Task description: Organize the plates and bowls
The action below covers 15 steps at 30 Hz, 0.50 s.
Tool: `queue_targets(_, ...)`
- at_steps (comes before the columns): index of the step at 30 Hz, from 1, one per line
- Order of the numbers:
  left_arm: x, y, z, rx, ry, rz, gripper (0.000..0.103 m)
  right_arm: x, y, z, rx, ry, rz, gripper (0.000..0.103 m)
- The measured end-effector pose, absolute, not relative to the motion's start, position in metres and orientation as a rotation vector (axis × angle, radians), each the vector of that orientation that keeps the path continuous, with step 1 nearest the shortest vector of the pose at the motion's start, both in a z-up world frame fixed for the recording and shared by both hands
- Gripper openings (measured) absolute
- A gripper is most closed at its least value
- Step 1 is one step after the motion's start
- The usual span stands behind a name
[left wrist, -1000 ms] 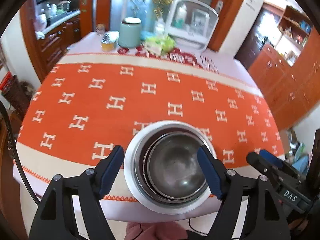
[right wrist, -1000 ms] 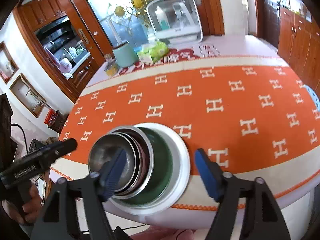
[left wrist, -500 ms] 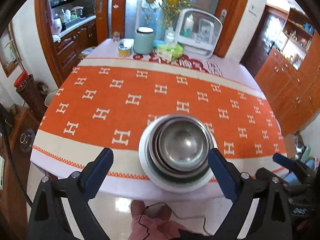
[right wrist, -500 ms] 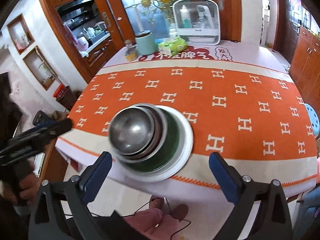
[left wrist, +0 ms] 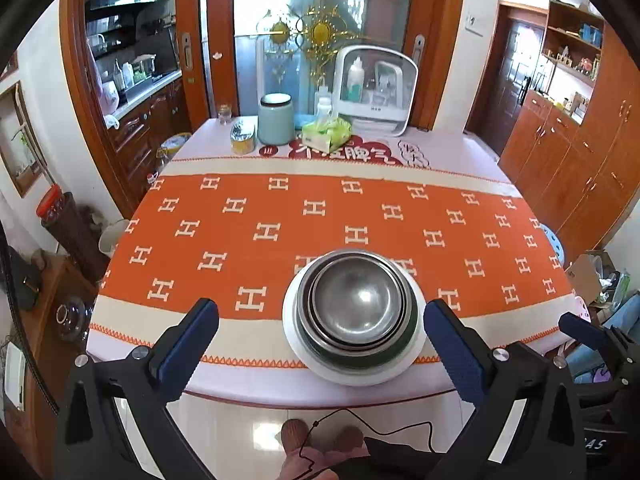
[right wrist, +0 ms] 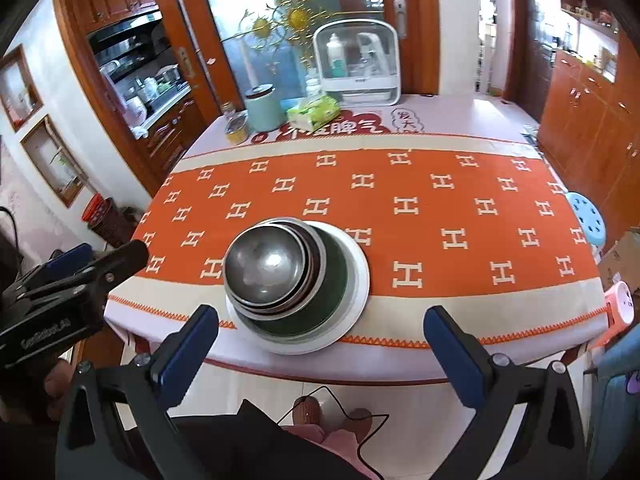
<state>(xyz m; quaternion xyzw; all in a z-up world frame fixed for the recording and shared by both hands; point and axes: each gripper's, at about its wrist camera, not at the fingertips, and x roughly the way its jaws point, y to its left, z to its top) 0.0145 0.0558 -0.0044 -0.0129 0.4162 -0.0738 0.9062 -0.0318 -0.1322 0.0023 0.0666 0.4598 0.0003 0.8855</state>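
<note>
Nesting the smaller shiny steel bowls (left wrist: pixel 356 304) inside a dark green bowl (right wrist: pixel 320 304), all of it seated on a round white plate (left wrist: pixel 412 356), makes one compact pile that takes little room on the orange H-patterned cloth-covered surface (left wrist: pixel 280 216). The pile sits near the surface's front edge, just ahead of and between the blue-padded fingers (left wrist: pixel 188 344) of the left claw (left wrist: pixel 320 344), and ahead and slightly left of the right claw (right wrist: pixel 320 352).

Both claws are released, their jaws having just been spreading to full width, with nothing between the pads; the stack stands on its own, apart from either tool. That reads as a finished placement, the tools drawn clear so as not to knock the rims.

In the right wrist view the steel bowls look shifted toward the plate's left side (fisheye bend may exaggerate this, so I cannot be sure they are off-centre). If they are, the largest dish at the bottom keeps the pile steady anyway.
</note>
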Motion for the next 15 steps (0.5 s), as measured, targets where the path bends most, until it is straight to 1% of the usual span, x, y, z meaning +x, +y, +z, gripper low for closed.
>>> queue_targets(6,0.015,0.060,-0.011,-0.033,0.867,-0.097,0.102,-0.038,-0.125,0.006,0.125,0.893,-0.041,0.103)
queue_targets(11,0.016,0.063,-0.010,-0.011,0.843,-0.022,0.102,-0.035,-0.130,0.001,0.124,0.897,-0.095,0.103)
queue_targets(15,0.021,0.058,-0.016,0.014,0.872,-0.011,0.102,-0.035,-0.135,0.001,0.135,0.882,-0.120,0.103)
